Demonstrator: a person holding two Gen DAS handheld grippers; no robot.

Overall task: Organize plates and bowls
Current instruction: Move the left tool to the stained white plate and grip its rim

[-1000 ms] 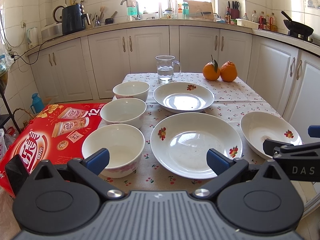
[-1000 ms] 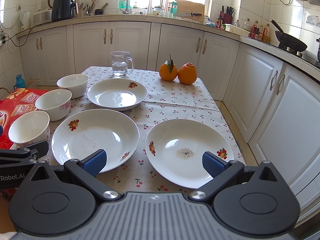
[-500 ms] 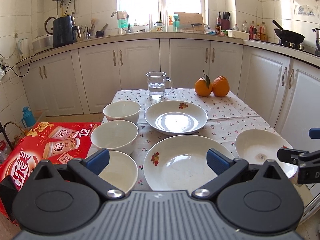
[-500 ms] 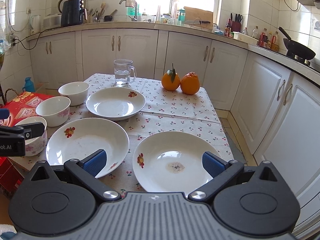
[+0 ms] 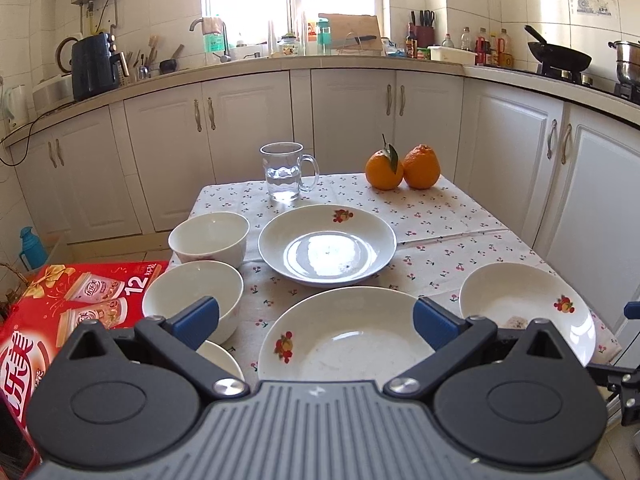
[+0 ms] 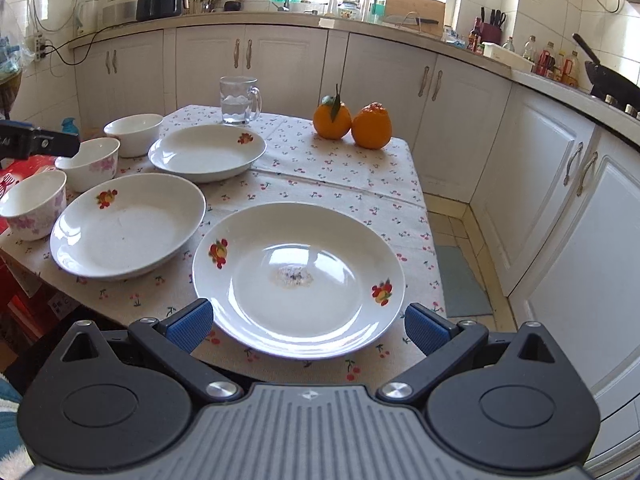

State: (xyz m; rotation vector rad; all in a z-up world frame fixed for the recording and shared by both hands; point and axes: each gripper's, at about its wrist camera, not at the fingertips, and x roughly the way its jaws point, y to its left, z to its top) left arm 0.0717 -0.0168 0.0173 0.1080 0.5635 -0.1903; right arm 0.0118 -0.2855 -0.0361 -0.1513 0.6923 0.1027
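Three white plates with fruit prints lie on the cherry-print tablecloth: a far plate [image 5: 327, 243] [image 6: 207, 151], a near-left plate [image 5: 347, 340] [image 6: 127, 224] and a near-right plate [image 5: 527, 309] [image 6: 298, 276] with a small grey smudge in its middle. Three white bowls line the table's left edge: far [image 5: 209, 236] [image 6: 133, 128], middle [image 5: 193, 296] [image 6: 89, 162], near [image 6: 33, 204]. My left gripper [image 5: 316, 318] is open and empty, in front of the near-left plate. My right gripper [image 6: 307, 322] is open and empty at the near rim of the near-right plate.
A glass mug of water [image 5: 285, 171] [image 6: 239, 100] and two oranges [image 5: 402, 168] [image 6: 352, 123] stand at the table's far end. A red carton [image 5: 60, 316] sits left of the table. White cabinets [image 6: 540, 184] close in on the right and behind.
Both grippers pulled back and the views tilted; the left view lifted so the near bowl is mostly hidden. The right gripper now points down at the near-right plate. Both stayed open.
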